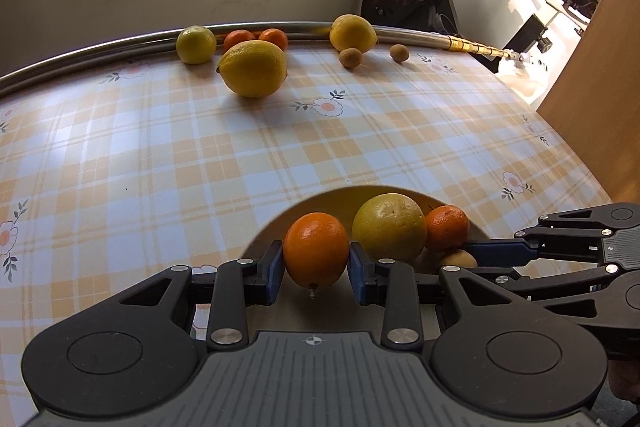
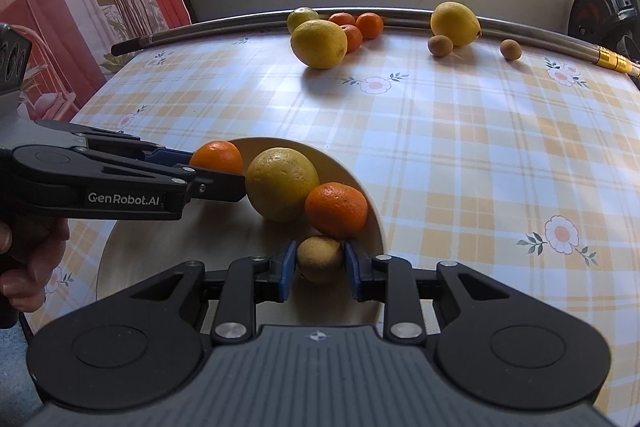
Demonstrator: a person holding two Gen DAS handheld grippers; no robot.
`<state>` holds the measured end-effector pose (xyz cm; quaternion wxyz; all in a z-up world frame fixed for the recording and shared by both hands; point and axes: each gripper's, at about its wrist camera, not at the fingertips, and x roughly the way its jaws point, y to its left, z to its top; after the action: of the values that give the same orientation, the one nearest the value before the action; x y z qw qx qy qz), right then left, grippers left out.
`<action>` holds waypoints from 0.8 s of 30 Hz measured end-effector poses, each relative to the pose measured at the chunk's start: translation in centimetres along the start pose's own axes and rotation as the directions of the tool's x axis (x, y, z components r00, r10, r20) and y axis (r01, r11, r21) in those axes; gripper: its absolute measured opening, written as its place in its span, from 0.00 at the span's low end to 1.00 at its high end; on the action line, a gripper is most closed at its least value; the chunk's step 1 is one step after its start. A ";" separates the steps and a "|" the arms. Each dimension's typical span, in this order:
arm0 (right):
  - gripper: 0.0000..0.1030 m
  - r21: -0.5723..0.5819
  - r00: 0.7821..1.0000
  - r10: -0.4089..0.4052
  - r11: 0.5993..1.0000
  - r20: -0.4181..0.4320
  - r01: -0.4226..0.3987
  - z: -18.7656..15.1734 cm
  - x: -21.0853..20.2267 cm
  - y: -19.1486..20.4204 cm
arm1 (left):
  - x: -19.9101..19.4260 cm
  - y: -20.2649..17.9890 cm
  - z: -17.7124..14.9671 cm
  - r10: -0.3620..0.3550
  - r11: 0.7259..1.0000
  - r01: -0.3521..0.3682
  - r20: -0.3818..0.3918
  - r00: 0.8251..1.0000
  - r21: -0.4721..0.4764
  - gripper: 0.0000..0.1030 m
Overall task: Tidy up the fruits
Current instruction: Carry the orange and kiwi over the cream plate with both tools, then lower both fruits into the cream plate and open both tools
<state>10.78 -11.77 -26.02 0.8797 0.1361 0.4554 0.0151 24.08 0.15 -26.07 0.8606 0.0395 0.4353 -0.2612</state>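
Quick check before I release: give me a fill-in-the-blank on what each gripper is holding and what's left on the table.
1. The left gripper is shut on an ____ fruit, held over the bowl.
2. The right gripper grips a small ____ fruit.
3. Loose in the bowl lie a yellow-green citrus and one ____.
4. The other fruits sit at the table's ____ edge, by the metal rail.

Missing words: orange; brown; mandarin; far

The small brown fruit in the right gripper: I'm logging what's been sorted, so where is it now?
The small brown fruit is clamped in the right gripper low in the right wrist view, over the bowl's near right side, just below the mandarin.
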 end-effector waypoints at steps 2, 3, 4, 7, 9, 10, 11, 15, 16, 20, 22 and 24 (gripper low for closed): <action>0.28 0.003 1.000 0.002 1.000 0.002 -0.002 -0.1 -0.1 -0.1 | 0.2 -0.2 0.0 0.007 1.000 -0.007 -0.005 1.000 0.006 0.35; 0.28 0.005 1.000 0.003 1.000 0.004 -0.003 -0.1 -0.1 -0.1 | 0.3 -0.3 0.0 0.010 1.000 -0.010 -0.007 1.000 0.007 0.35; 0.28 0.007 1.000 0.004 1.000 0.006 -0.004 -0.2 -0.2 -0.2 | 0.3 -0.3 0.0 0.011 1.000 -0.011 -0.006 1.000 0.007 0.35; 0.28 0.014 1.000 0.006 1.000 0.009 -0.006 -0.3 -0.3 -0.3 | 0.4 -0.4 0.1 0.017 1.000 -0.017 -0.005 1.000 0.002 0.35; 0.28 0.018 1.000 0.006 1.000 0.012 -0.006 -0.4 -0.5 -0.3 | 0.3 -0.4 0.1 0.017 1.000 -0.017 -0.001 1.000 -0.004 0.36; 0.28 0.019 1.000 0.007 1.000 0.014 -0.007 -0.4 -0.5 -0.3 | 0.3 -0.4 0.2 0.018 1.000 -0.018 0.000 1.000 -0.007 0.38; 0.28 0.021 1.000 0.007 1.000 0.016 -0.007 -0.5 -0.6 -0.3 | 0.1 -0.4 0.2 0.023 1.000 -0.023 0.002 1.000 -0.016 0.40; 0.28 0.027 1.000 0.006 1.000 0.027 -0.007 -0.6 -1.2 -0.4 | -0.6 0.0 0.3 0.013 0.999 -0.012 0.022 1.000 -0.043 0.47; 0.28 0.028 1.000 0.006 1.000 0.030 -0.006 -0.6 -1.3 -0.4 | -0.9 0.1 0.3 0.007 0.999 -0.006 0.029 1.000 -0.049 0.48; 0.28 0.034 0.999 0.004 0.999 0.045 -0.005 -0.6 -2.2 -0.5 | -2.3 0.2 0.4 -0.002 0.998 0.006 0.065 0.998 -0.061 0.48; 0.28 0.039 0.998 0.001 0.999 0.060 -0.003 -0.5 -2.8 -0.7 | -3.2 0.4 0.6 0.002 0.998 0.003 0.084 0.996 -0.064 0.48; 0.28 0.049 0.997 -0.006 0.999 0.080 0.002 -0.3 -3.4 -1.1 | -4.0 0.6 0.7 0.010 0.998 -0.003 0.104 0.995 -0.067 0.48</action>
<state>8.44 -13.26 -23.73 0.8938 0.1570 0.4201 -0.0031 22.95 2.08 -22.61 0.8838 -0.0016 0.3983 -0.2456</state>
